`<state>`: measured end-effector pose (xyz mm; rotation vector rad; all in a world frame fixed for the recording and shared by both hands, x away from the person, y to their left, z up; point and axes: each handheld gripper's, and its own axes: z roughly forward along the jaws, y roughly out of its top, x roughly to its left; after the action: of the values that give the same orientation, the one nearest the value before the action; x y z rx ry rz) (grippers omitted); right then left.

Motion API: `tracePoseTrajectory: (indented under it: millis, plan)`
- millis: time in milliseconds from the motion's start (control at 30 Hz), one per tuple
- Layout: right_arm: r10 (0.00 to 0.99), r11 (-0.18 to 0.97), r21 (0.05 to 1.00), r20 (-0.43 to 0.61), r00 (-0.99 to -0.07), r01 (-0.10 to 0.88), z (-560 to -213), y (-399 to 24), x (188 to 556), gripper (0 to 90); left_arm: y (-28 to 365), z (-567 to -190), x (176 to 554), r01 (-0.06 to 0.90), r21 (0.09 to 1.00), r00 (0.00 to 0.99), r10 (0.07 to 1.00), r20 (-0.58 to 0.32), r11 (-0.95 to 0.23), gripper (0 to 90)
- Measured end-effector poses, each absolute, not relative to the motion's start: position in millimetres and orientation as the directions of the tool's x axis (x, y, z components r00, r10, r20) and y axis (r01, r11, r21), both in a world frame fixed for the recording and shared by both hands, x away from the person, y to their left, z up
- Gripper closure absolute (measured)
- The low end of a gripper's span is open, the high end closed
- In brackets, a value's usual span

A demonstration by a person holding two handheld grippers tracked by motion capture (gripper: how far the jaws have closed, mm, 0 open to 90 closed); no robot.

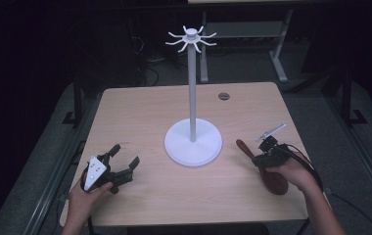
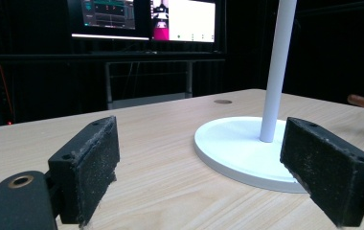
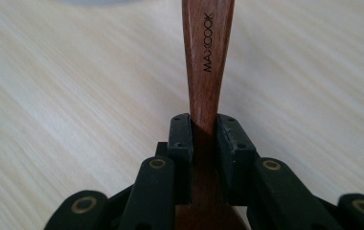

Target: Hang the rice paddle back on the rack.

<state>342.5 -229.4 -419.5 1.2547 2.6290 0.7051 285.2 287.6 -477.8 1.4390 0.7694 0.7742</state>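
Spoon (image 1: 270, 172), dark reddish wood, lies on the table (image 1: 140, 103) at about 4 o'clock from the white stand (image 1: 193, 142), well apart from its round base. The table is pale wood grain with a small round grommet (image 1: 223, 96) near its far edge; around it the room is dark, with a grey floor, metal frame legs and, in the left gripper view, lit monitors (image 2: 144, 18) beyond the far edge.

The spoon's long axis runs from 4 o'clock, where the bowl lies nearest the person, to 10 o'clock, where the handle tip points toward the stand's base. The handle carries the printed word MAXCOOK (image 3: 208, 42) in the right gripper view.

The right gripper (image 1: 267, 152) has its jaws pressed onto the spoon's handle from both sides, just above the bowl. The right hand (image 1: 296, 171) covers part of the bowl. The left gripper (image 1: 124, 165), at 8 o'clock from the stand, rests low over the table with its jaws spread wide and nothing between them.

The stand's pole rises to a ring of curved hooks (image 1: 191, 39); in the left gripper view the pole is cut off at the top.
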Motion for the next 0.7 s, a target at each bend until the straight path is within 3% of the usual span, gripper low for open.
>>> tracePoseTrajectory:
  millis: [200, 700]
  plan:
    - [0.776, 0.450, 0.607, 0.097, -0.623, 0.655, -413.8, -238.6, 337.3, 77.3, 287.6, -477.8, 285.3, 0.001, 1.000, 0.550, 0.835, 0.007, -0.009, 12.9]
    - [0.769, 0.317, 0.787, 0.114, -0.629, 0.530, -405.6, -252.1, 325.8, 77.6, 287.6, -477.8, 285.3, 0.001, 1.000, 0.549, 0.835, 0.009, -0.011, 12.9]
